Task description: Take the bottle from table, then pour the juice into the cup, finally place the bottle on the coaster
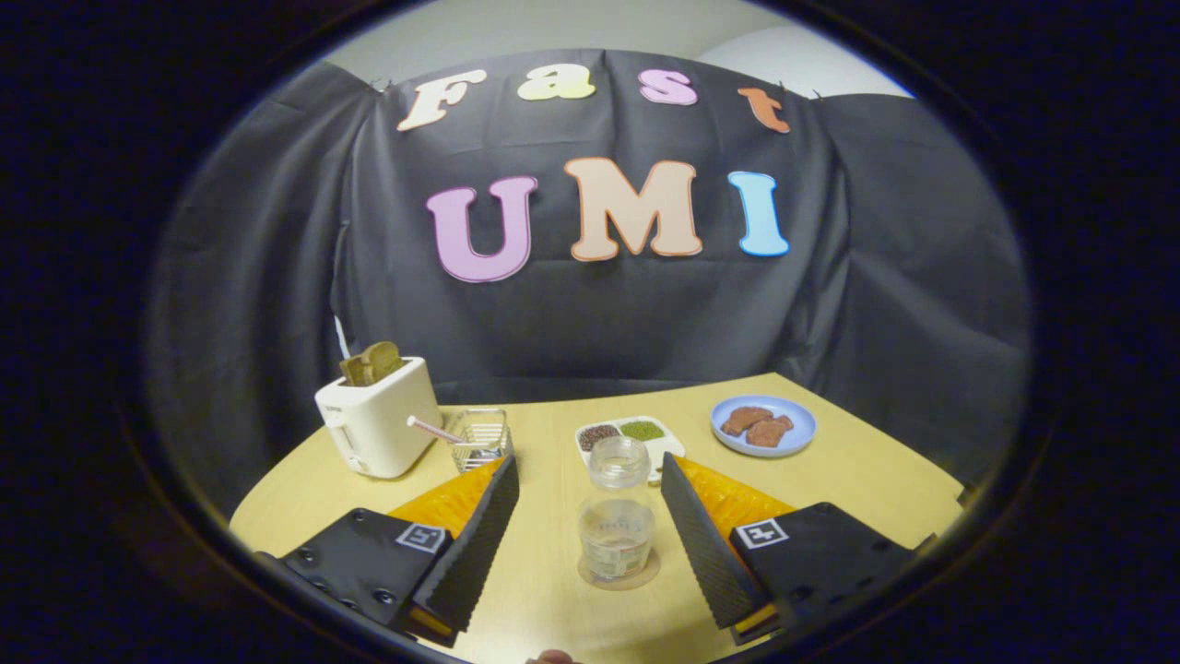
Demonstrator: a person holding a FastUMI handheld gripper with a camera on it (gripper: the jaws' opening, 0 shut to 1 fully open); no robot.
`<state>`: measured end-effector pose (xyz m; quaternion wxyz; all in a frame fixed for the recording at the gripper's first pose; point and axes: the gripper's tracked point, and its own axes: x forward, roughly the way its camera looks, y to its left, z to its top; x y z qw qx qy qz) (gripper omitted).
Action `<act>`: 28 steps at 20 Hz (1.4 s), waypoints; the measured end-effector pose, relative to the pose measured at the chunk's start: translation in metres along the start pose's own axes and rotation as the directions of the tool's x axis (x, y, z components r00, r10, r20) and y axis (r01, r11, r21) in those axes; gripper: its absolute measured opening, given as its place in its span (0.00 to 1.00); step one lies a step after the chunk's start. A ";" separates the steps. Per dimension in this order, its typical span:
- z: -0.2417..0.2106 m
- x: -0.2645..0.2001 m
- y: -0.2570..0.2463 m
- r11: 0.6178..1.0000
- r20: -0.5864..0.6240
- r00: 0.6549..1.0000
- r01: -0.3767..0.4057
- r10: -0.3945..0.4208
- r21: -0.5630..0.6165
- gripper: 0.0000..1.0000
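Observation:
A clear, uncapped bottle (618,521) stands upright on a thin round coaster (645,574) on the wooden table (553,599). A little liquid shows in its lower part. My gripper (588,468) is open, with the bottle between its two fingers and a gap on each side, so neither finger touches it. A clear cup (481,439) with a pink straw stands beyond the left finger, next to the toaster.
A white toaster (376,426) holding toast stands at the back left. Behind the bottle lies a white tray (630,435) of dark and green beans. A blue plate (763,425) with brown food sits at the back right. The black cloth wall rises behind the table.

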<state>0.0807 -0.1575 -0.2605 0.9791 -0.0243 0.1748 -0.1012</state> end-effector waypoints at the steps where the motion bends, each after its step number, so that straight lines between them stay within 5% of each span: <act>1: 0.010 -0.008 0.002 1.000 0.015 1.000 -0.017 0.017 -0.007 0.97; 12: 0.111 -0.066 0.017 0.990 0.150 0.980 -0.135 0.128 0.034 0.97; 28: 0.198 -0.094 -0.047 0.994 0.296 0.955 -0.065 0.036 0.088 0.97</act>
